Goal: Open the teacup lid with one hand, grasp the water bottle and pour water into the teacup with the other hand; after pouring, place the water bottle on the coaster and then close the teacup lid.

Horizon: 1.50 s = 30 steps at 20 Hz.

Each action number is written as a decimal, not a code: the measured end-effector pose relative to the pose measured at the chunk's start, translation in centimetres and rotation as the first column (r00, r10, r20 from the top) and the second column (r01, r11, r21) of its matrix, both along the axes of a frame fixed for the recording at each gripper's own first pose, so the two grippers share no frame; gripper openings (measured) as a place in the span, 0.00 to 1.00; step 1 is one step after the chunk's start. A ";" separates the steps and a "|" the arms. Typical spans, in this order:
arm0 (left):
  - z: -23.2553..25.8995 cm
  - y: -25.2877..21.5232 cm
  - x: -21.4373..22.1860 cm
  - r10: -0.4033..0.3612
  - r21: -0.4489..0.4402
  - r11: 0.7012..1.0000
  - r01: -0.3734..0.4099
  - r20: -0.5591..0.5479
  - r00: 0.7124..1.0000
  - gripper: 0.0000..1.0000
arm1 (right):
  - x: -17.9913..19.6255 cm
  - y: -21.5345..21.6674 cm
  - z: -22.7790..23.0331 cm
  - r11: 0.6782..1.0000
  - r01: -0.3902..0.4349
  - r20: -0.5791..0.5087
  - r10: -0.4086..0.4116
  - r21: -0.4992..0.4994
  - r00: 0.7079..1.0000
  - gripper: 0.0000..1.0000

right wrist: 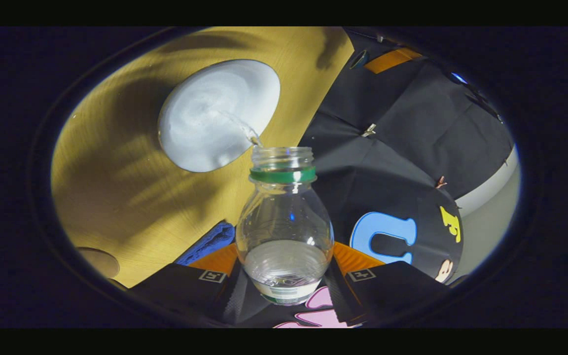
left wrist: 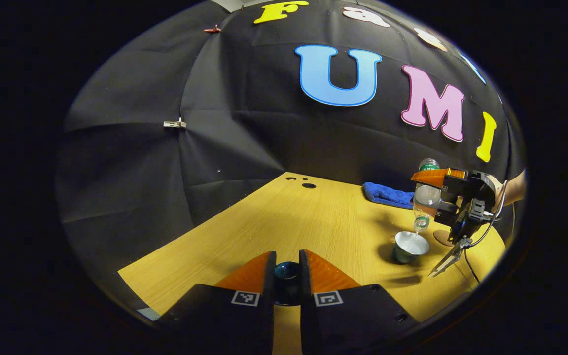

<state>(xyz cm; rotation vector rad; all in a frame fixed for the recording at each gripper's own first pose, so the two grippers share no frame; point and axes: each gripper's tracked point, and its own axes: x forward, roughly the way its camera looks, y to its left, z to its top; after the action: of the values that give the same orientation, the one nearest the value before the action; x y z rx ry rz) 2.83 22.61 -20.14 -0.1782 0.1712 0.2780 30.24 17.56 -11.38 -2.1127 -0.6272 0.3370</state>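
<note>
Each hand-held gripper (left wrist: 286, 276) has a black body with small square black-and-white markers near its fingers. The right hand-held gripper (left wrist: 454, 204) trails a thin black cable from its rear.

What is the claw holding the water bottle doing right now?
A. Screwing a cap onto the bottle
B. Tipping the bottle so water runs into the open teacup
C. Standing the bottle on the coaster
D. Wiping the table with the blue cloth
B: the right claw holds the water bottle tipped, and a thin stream runs from its open mouth into the teacup.
</note>
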 end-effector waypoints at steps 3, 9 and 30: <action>0.0 0.2 -0.2 0.000 0.007 1.000 0.000 -0.002 1.000 0.22 | 0.2 0.1 -0.1 1.000 0.006 -0.002 -0.006 0.001 1.000 0.73; 0.0 -0.4 -0.4 -0.003 0.011 1.000 0.003 -0.005 1.000 0.25 | 0.1 0.0 -0.2 1.000 0.006 -0.003 -0.006 -0.005 1.000 0.70; 7.2 -7.3 1.7 -0.030 0.025 0.999 0.029 0.072 0.997 0.26 | -3.5 -9.3 10.7 0.538 0.365 -0.386 -0.077 0.760 0.919 0.74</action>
<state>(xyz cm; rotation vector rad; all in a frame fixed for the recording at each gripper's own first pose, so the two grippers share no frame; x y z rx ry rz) 4.57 15.33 -12.95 -0.1613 0.0981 0.2437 26.75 8.26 -0.69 -1.1484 -0.2199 0.1603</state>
